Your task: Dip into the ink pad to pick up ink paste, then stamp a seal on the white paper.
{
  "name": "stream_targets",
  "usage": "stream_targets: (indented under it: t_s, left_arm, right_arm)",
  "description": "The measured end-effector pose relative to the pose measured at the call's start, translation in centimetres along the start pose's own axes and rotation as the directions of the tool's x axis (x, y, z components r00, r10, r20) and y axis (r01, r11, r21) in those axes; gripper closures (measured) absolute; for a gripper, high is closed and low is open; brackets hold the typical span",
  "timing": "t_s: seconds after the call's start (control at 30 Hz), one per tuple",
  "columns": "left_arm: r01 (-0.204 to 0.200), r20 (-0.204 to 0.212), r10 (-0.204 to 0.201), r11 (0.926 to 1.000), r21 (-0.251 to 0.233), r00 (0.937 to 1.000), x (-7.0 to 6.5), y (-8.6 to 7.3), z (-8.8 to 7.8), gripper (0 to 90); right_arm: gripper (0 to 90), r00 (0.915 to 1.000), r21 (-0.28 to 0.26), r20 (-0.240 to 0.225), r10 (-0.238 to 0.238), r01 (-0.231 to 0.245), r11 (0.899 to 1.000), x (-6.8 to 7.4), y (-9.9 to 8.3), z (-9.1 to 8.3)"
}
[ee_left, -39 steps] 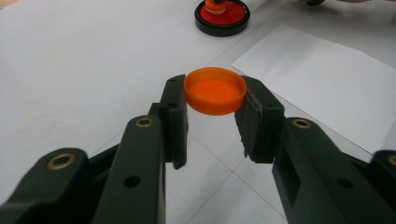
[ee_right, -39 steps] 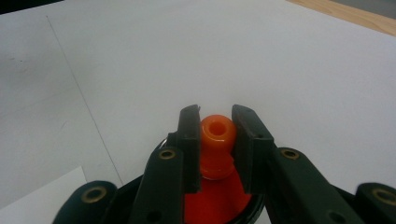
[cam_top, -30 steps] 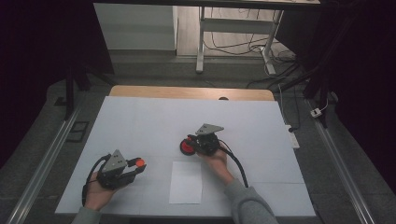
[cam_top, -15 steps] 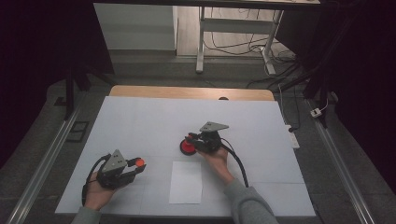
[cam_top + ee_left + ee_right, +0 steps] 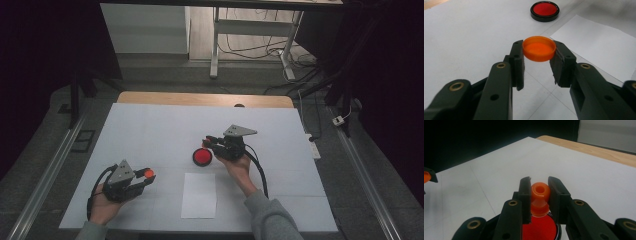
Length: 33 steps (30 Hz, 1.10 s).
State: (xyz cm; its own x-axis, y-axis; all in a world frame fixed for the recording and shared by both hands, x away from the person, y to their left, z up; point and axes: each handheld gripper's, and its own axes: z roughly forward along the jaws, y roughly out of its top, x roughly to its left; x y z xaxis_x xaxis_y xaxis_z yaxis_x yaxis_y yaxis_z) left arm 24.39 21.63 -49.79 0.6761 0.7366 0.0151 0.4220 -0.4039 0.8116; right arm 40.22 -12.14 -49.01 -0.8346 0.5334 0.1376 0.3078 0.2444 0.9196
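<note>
While left gripper (image 5: pixel 539 60) jaws clamp an orange cap (image 5: pixel 539 48), right gripper (image 5: pixel 539 195) jaws pinch an orange knob (image 5: pixel 539 195).

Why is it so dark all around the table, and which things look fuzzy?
High view: light falls on the white table, the room around it is nearly black. Left gripper view: the orange cap is sharp, the jaws nearest the camera are soft. Right gripper view: the orange stamp looks slightly blurred, with darkness behind the table.
</note>
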Motion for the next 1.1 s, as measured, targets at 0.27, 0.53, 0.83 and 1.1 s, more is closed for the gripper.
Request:
stream_targets:
  t_s: [0.27, 0.53, 0.83, 1.1]
  left_arm:
    - [0.003, -0.003, -0.003, 1.0000, -0.002, 1.0000, 0.1, -0.1, -0.1, 64.8]
    - [0.005, -0.003, -0.005, 1.0000, -0.001, 1.0000, 0.2, -0.1, -0.1, 64.8]
    - [0.006, -0.004, -0.006, 1.0000, -0.002, 1.0000, 0.2, -0.1, -0.1, 64.8]
    - [0.005, -0.005, -0.005, 1.0000, -0.004, 1.0000, 0.2, 0.0, -0.1, 64.8]
  right_arm:
    - [73.2, 1.0000, -0.007, -0.002, 0.003, -0.003, 1.000, 0.1, 0.3, -0.8]
    - [73.2, 1.0000, -0.011, -0.002, 0.003, -0.003, 1.000, 0.2, 0.3, -1.4]
    - [73.2, 1.0000, -0.013, 0.003, -0.005, 0.005, 1.000, 0.3, 0.3, -2.3]
    - [73.2, 1.0000, -0.013, 0.004, -0.009, 0.009, 1.000, 0.4, 0.1, -2.8]
